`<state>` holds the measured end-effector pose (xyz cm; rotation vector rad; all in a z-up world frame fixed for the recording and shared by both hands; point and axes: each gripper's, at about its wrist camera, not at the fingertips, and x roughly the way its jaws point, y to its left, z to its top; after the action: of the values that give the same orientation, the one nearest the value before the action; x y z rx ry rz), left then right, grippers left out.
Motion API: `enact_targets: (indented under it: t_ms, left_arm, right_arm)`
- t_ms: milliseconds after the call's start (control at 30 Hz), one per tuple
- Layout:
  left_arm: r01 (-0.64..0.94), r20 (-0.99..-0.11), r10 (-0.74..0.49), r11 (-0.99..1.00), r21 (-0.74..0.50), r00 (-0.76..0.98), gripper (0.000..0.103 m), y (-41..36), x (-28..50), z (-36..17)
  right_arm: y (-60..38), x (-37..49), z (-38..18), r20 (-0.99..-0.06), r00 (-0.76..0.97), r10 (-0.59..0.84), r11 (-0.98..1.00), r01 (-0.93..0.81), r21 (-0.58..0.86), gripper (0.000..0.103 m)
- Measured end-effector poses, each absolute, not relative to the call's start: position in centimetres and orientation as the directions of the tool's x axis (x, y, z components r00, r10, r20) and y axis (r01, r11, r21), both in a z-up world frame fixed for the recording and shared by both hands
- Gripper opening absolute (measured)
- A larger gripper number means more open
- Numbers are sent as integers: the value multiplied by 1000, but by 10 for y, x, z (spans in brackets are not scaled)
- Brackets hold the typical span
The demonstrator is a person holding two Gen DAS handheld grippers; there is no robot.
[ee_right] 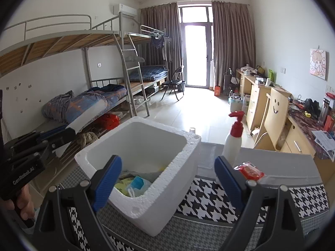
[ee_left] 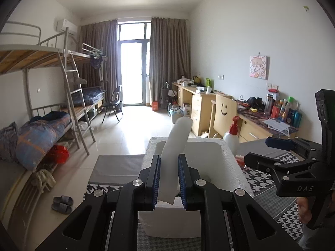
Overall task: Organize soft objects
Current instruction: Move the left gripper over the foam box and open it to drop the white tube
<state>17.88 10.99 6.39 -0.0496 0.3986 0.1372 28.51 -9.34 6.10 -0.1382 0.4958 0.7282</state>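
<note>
Gripping a white foam roll (ee_left: 177,146) above the box (ee_left: 234,167), left gripper (ee_left: 169,181); right gripper (ee_right: 167,173) gapes wide, holding nothing.

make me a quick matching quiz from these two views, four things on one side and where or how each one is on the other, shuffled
Things:
1. white foam roll
2. foam box
3. pump bottle
4. red packet

Places or states:
A. stands upright on the table, beyond the right tool
B. lies flat on the table, right of the box
C. clamped in the left tool
D. open-topped, with small items at its bottom

Pairs: 1-C, 2-D, 3-A, 4-B
</note>
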Motion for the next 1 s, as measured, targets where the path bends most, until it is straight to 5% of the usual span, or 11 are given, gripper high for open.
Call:
enact_targets:
  t_ms: [1000]
  left_arm:
    - [-101,-431,84,995,-18,899,18,95,210,63]
  right_arm:
    - [-140,279,51,-464,675,573,784,-616,72,92]
